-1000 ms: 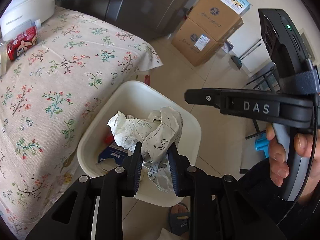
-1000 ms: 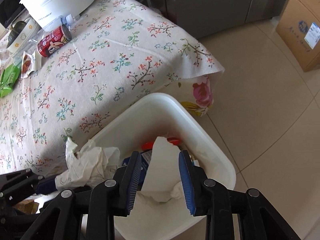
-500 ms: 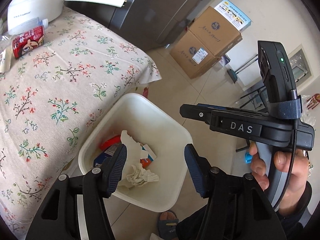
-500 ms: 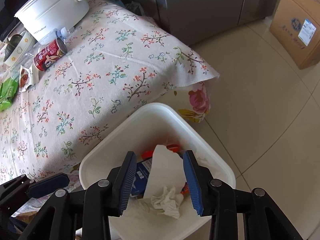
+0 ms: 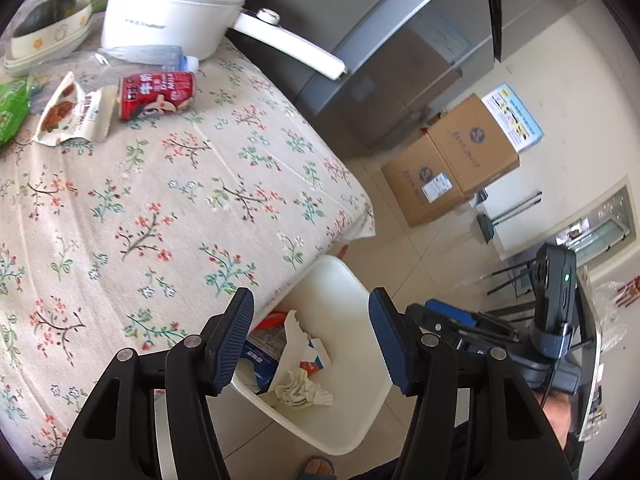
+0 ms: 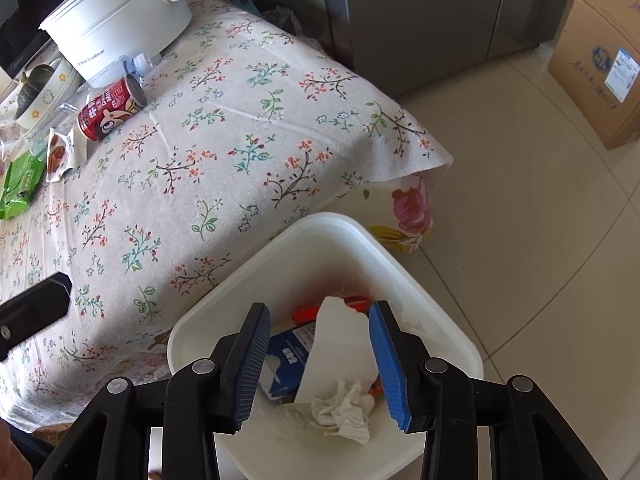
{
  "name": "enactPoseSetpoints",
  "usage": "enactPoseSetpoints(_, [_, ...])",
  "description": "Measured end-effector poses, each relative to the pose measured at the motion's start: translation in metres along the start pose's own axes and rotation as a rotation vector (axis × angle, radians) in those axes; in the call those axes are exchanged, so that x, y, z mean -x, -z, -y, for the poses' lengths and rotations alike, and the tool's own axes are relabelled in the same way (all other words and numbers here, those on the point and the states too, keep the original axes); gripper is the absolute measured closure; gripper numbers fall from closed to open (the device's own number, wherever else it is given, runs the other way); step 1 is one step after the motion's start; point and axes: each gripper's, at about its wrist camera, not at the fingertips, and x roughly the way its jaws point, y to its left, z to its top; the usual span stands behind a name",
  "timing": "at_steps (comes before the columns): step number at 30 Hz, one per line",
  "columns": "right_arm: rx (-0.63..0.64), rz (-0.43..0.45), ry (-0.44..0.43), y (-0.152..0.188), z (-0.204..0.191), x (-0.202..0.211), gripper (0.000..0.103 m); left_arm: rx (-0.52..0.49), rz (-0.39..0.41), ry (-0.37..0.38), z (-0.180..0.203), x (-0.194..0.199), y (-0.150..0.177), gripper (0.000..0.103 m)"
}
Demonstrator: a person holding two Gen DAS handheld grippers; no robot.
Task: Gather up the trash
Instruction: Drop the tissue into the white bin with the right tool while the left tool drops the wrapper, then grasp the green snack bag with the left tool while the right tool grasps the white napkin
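Both tools, left and right, hang empty with jaws apart over the bin, where crumpled paper lies. The can on the bench looks next; grip it across its middle.

white bin; floral beige tablecloth; red can

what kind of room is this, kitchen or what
Most likely a home kitchen or dining area. A table with a floral tablecloth holds a white electric cooking pot and a red drink can, a grey fridge stands behind it, and a white trash bin sits on the tiled floor.
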Motion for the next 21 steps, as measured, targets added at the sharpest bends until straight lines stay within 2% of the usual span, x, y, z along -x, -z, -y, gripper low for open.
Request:
enactPoseSetpoints(4, [0.010,-0.005,0.004,0.000,-0.005,-0.004,0.055,0.112,0.070,-0.030,-0.035,0.025,-0.023,0.041])
enactPoseSetpoints(7, [0.020,-0.006,0.004,0.000,-0.009,-0.006,0.054,0.234,0.124,-0.105,-0.076,0.049,-0.041,0.041])
enactPoseSetpoints(11, [0.025,-0.002,-0.003,0.000,-0.013,-0.006,0.054,0.526,0.251,-0.047,-0.160,0.092,-0.052,0.041])
enactPoseSetpoints(15, [0.026,0.001,-0.008,0.000,-0.017,-0.007,0.054,0.767,0.381,-0.099,-0.234,0.122,-0.045,0.043])
enactPoseSetpoints(18, [0.009,-0.010,-0.062,-0.001,-0.021,-0.011,0.054,0.910,0.393,-0.083,-0.272,0.120,-0.040,0.043])
enactPoseSetpoints(21, [0.006,-0.020,-0.108,-0.004,-0.033,-0.016,0.054,0.962,0.391,-0.109,-0.290,0.112,-0.047,0.043])
